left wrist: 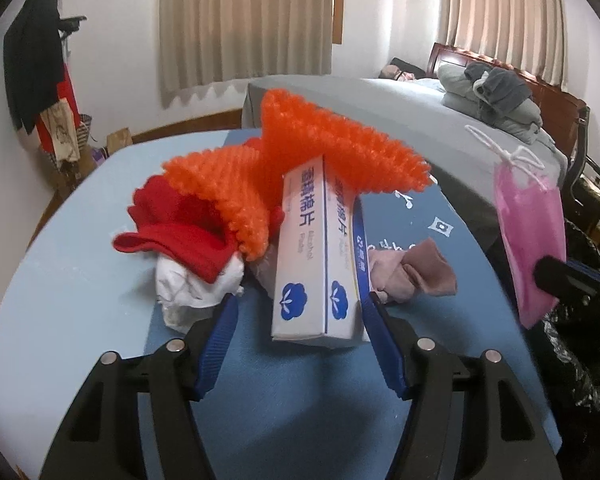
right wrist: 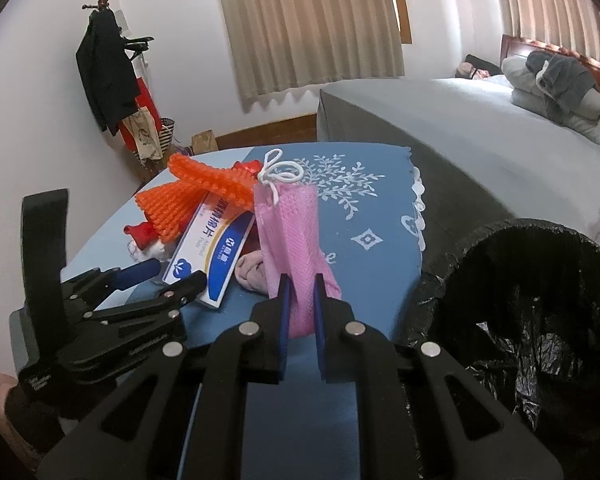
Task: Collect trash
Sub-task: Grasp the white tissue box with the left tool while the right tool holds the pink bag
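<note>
A pile of trash lies on the blue table (left wrist: pixel 80 300): a white and blue carton (left wrist: pixel 316 256), orange foam netting (left wrist: pixel 300 148), a red cloth (left wrist: pixel 180 236), crumpled white tissue (left wrist: pixel 192 292) and a pink cloth (left wrist: pixel 412 276). My left gripper (left wrist: pixel 300 312) is open, its fingers on either side of the carton's near end. My right gripper (right wrist: pixel 300 304) is shut on a pink mesh bag (right wrist: pixel 296 240) with a white drawstring, held above the table's right side. The pink mesh bag also shows in the left wrist view (left wrist: pixel 532 236). The carton shows in the right wrist view (right wrist: pixel 212 252) too.
A bin lined with a black bag (right wrist: pixel 540 320) stands right of the table. A grey bed (right wrist: pixel 480 132) with folded clothes is behind. A coat rack (right wrist: pixel 108 80) with hanging clothes stands at the far left wall. A patterned blue cloth (right wrist: pixel 360 208) covers the table's right part.
</note>
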Demonstrator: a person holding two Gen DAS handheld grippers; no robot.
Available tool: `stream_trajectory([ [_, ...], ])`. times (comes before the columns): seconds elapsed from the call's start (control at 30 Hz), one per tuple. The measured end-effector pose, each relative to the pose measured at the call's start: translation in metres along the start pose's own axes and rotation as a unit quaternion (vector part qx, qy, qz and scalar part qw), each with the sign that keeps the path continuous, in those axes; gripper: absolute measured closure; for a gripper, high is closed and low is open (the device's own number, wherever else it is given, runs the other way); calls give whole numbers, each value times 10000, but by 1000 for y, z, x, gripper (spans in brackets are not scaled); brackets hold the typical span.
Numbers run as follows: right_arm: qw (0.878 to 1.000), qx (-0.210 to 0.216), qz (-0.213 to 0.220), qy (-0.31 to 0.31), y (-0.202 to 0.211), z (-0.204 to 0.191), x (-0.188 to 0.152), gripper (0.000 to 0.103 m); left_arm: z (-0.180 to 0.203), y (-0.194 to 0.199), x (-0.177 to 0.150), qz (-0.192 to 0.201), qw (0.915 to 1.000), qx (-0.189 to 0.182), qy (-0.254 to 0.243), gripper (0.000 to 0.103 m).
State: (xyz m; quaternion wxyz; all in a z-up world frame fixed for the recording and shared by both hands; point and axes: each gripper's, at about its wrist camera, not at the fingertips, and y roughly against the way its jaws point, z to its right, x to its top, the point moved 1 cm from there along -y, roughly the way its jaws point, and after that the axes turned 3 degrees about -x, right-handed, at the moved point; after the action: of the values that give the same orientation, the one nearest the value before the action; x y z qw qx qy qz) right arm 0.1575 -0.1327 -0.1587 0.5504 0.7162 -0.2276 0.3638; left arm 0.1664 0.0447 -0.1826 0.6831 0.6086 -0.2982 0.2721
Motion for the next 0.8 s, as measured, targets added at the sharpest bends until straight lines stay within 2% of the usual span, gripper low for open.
stream_trajectory([
  [0.07,10000,-4,-16,-15,-1,1,-1,92,2,-2,-1,-29,10000,-26,-21,43],
  [0.1,10000,-6,-19,-26,0,2,-1,92,3,-3,-2,-46,10000,-39,-49,55],
  [0.2,10000,-27,13,-54,3,4,0,92,4,4,-3,23,9999,-121,-51,60],
  [0.53,9997,-120,149,-145,24,14,-2,92,20,55,-3,460,9984,-57,-331,67],
  [0.8,9990,-249,235,-288,45,29,-6,92,29,89,7,694,9964,-276,-404,73],
])
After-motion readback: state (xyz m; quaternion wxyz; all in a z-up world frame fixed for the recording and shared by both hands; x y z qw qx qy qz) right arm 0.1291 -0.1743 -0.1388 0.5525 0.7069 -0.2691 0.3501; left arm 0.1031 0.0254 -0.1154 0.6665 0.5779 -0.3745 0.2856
